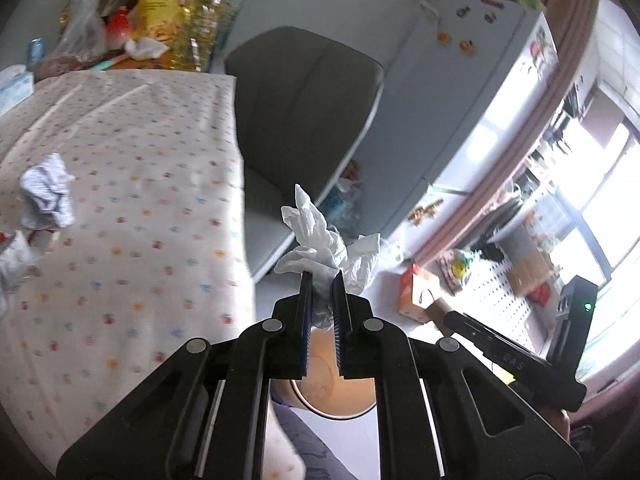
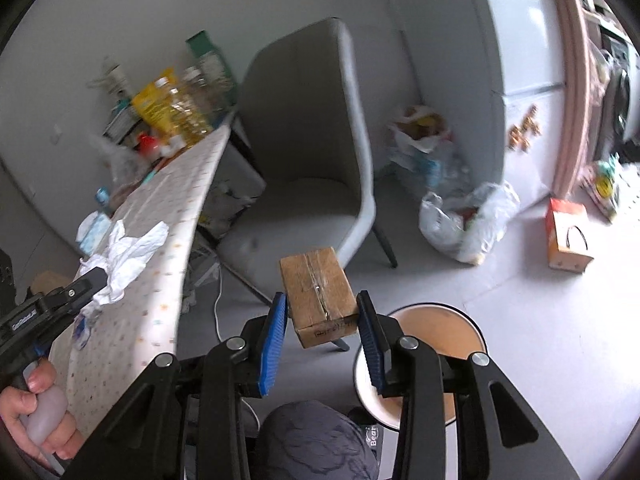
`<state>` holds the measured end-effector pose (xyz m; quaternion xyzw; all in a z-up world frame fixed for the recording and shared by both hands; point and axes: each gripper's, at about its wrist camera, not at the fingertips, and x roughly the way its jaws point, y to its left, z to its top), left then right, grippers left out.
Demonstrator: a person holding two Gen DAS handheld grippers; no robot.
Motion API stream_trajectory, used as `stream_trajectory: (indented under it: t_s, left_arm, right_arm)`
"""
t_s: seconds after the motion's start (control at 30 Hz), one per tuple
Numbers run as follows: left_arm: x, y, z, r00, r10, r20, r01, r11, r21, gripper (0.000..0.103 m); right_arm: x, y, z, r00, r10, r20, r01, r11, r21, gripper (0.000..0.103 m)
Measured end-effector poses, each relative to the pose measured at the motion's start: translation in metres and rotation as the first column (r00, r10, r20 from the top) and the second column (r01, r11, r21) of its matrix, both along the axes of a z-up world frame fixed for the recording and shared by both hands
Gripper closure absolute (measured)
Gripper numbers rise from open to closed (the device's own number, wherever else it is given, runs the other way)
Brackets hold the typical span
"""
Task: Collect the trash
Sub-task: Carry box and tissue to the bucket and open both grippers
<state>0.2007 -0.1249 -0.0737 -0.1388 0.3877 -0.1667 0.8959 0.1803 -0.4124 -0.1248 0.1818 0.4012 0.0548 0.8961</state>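
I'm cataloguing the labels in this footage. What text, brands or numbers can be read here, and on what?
"Bear": slipper on the floor, partly hidden.
Yellow snack bag: printed text, too blurred to read.
Left gripper's body: white lettering, too blurred.
Right gripper's body: embossed letters, unclear.
Cardboard box: dark print on the end face, too small.
Orange carton: no legible text.
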Motion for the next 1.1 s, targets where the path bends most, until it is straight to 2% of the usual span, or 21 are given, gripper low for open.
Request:
stream_trajectory:
  t_s: [0.03, 0.1, 0.57, 0.8, 0.87, 0.9, 0.93, 0.97, 1.0, 1.1]
  left_arm:
    - [0.001, -0.005, -0.001, 1.0, -0.01, -0.003, 0.01, 1.0, 0.004, 0.093]
    - [0.002, -0.017, -0.003, 1.0, -0.03, -0.007, 0.03, 0.999, 0.014, 0.093]
    - [0.01, -0.087, -0.027, 0.985, -0.159, -0.065, 0.163, 0.985, 0.057, 0.093]
    - [0.012, -0.123, -0.046, 0.967, -0.231, -0.109, 0.239, 0.968, 0.076, 0.093]
    - [0.012, -0.134, -0.052, 0.957, -0.261, -0.129, 0.27, 0.961, 0.062, 0.092]
    - [0.013, -0.137, -0.055, 0.952, -0.276, -0.135, 0.284, 0.958, 0.049, 0.08]
    - [0.013, -0.141, -0.057, 0.947, -0.286, -0.145, 0.295, 0.954, 0.043, 0.046]
    - [0.013, -0.142, -0.056, 0.951, -0.277, -0.14, 0.285, 0.958, 0.042, 0.03]
    - [0.01, -0.138, -0.054, 0.961, -0.253, -0.112, 0.258, 0.965, 0.033, 0.023]
    - [0.007, -0.132, -0.052, 0.968, -0.227, -0.105, 0.233, 0.971, 0.049, 0.02]
  right_arm:
    - [0.0, -0.007, -0.004, 1.0, -0.016, -0.006, 0.016, 1.0, 0.009, 0.045]
    - [-0.004, -0.019, -0.007, 0.998, -0.055, 0.003, 0.055, 0.998, 0.02, 0.033]
    - [-0.033, -0.078, -0.02, 0.984, -0.175, -0.002, 0.175, 0.983, 0.058, 0.033]
    - [-0.049, -0.1, -0.018, 0.975, -0.223, 0.01, 0.221, 0.973, 0.067, 0.029]
    - [-0.055, -0.107, -0.018, 0.972, -0.235, 0.012, 0.233, 0.97, 0.07, 0.029]
    - [-0.057, -0.11, -0.017, 0.97, -0.242, 0.012, 0.24, 0.968, 0.072, 0.029]
    - [-0.06, -0.113, -0.017, 0.968, -0.25, 0.013, 0.249, 0.966, 0.072, 0.028]
    - [-0.063, -0.116, -0.017, 0.967, -0.256, 0.014, 0.254, 0.964, 0.073, 0.028]
    - [-0.065, -0.119, -0.017, 0.965, -0.261, 0.014, 0.26, 0.963, 0.074, 0.028]
    - [-0.068, -0.121, -0.017, 0.964, -0.266, 0.016, 0.264, 0.961, 0.077, 0.028]
